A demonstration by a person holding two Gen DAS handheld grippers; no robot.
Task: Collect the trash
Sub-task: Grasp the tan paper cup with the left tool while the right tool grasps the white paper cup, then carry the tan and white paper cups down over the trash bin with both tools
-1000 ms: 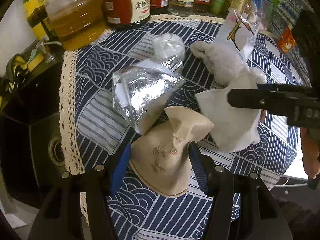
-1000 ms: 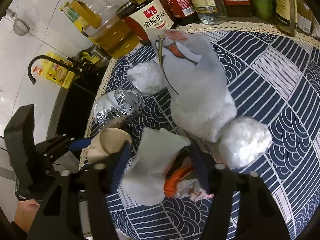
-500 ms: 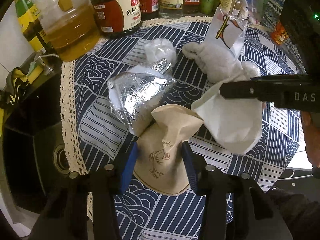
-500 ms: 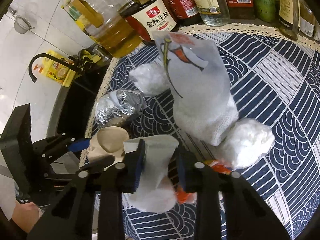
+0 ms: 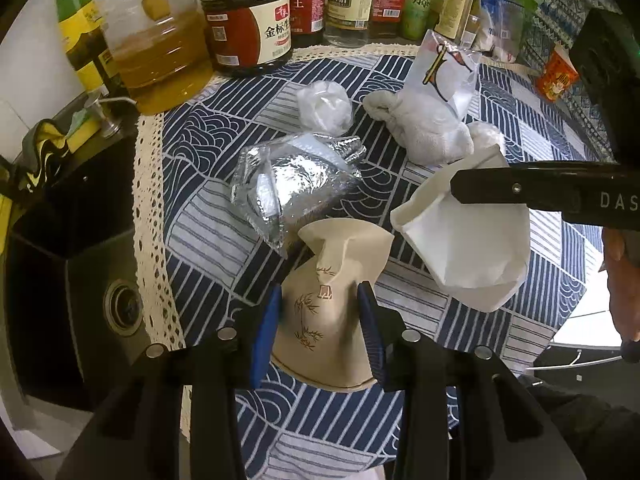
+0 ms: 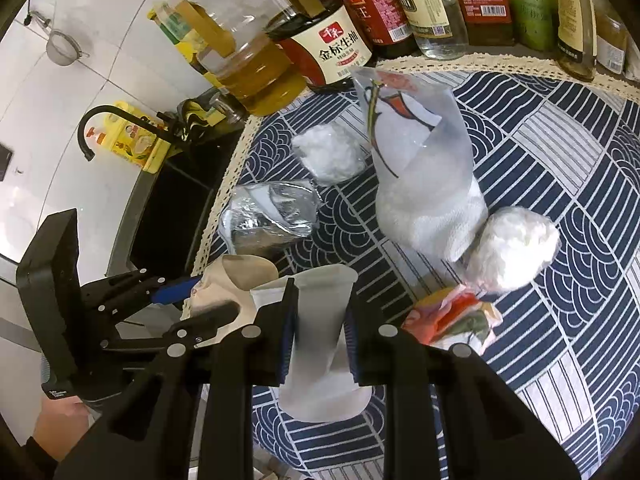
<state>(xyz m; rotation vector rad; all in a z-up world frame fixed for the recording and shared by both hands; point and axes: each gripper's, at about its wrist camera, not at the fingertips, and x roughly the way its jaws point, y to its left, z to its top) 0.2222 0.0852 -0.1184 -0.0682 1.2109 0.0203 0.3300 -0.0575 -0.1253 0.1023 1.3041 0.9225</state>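
Note:
A crumpled beige paper cup point(image 5: 324, 320) with a bamboo print sits between the blue pads of my left gripper point(image 5: 320, 292). Its jaws are closing and the pads press the cup's sides. My right gripper point(image 6: 320, 300) is shut on a flattened white paper cup point(image 6: 320, 344), held just above the cloth. In the left wrist view that white cup point(image 5: 468, 248) hangs under the right gripper's black finger point(image 5: 520, 190). On the patterned tablecloth point(image 5: 208, 240) lie a silver foil bag point(image 5: 296, 188), a clear plastic wad point(image 5: 324, 104) and an orange wrapper point(image 6: 452, 316).
A grey towel in a printed plastic bag point(image 6: 424, 184) and a white plastic ball point(image 6: 516, 248) lie mid-table. An oil jug point(image 5: 160, 52), a soy sauce jar point(image 5: 248, 28) and several bottles line the back edge. A dark sink point(image 5: 80, 280) drops off at the left.
Both grippers have closed on their cups, squeezing them narrower, and risen a little. The white cup has come off the orange wrapper, which now lies uncovered.

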